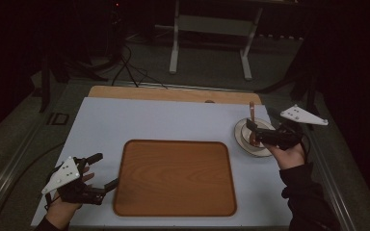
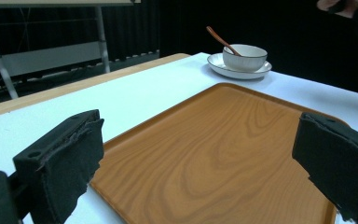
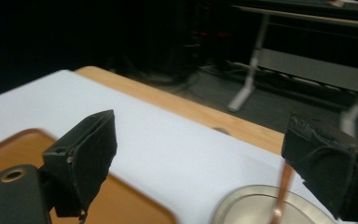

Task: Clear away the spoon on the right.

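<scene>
From the high view, the left gripper (image 1: 103,170) rests at the table's near left corner, jaws spread, just beside the rectangular wooden tray (image 1: 175,177) on the pale blue table cover (image 1: 125,120). The right gripper (image 1: 251,131) hovers over the white ceramic bowl (image 1: 256,140) on its saucer, right of the tray — jaws apart, nothing clamped.

In the left gripper view, the bowl (image 2: 245,57) sits on the white saucer (image 2: 223,69) beyond the tray's far corner, a brown wooden spoon (image 2: 220,39) leaning in it.

In the right gripper view, the spoon's handle (image 3: 282,191) rises just beside the right-hand jaw — whether they touch I cannot tell.
</scene>
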`<state>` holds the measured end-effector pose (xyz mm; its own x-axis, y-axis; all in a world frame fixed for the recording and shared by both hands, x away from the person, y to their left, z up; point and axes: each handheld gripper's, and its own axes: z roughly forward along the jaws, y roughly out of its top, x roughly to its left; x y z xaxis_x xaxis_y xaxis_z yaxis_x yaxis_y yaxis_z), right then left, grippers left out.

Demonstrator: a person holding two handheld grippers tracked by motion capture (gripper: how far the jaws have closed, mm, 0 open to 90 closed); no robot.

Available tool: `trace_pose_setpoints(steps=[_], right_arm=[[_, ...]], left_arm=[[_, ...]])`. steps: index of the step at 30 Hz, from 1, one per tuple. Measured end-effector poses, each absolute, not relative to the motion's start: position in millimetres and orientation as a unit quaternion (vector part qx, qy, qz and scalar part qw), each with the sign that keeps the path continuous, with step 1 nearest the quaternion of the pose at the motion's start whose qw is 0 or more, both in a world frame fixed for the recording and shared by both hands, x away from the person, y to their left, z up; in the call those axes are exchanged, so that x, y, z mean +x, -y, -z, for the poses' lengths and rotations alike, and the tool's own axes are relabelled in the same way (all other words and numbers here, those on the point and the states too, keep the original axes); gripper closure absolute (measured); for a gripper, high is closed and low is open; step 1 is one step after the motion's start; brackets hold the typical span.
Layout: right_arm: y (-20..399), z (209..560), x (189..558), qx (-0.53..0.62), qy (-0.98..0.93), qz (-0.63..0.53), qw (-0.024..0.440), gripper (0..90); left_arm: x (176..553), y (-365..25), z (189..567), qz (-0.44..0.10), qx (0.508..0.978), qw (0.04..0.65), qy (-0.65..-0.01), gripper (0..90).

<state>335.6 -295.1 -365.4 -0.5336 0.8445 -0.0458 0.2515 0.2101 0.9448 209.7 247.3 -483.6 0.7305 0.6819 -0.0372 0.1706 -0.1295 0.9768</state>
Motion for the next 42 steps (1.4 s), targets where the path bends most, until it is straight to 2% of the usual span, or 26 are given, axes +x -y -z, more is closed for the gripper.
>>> trace_pose_setpoints(steps=[10,21,33,42], right_arm=[[309.0,394.5,389.6,0.461,-0.713,-0.451,0.273,18.6],[314.7,426.9,433.0,0.516,-0.711,-0.402,0.257,26.8],[323.3,453.9,463.7,0.563,-0.705,-0.366,0.228,34.7],[319.9,466.4,475.5,0.577,-0.710,-0.329,0.234,43.8]], left_arm=[[210.1,-247.4,484.1,-0.214,0.719,0.591,-0.296,3.0],[210.3,-247.6,484.8,-0.212,0.719,0.592,-0.296,3.0],[211.2,-248.6,485.4,-0.211,0.719,0.591,-0.299,3.0],[211.5,-249.1,486.0,-0.211,0.718,0.592,-0.301,3.0]])
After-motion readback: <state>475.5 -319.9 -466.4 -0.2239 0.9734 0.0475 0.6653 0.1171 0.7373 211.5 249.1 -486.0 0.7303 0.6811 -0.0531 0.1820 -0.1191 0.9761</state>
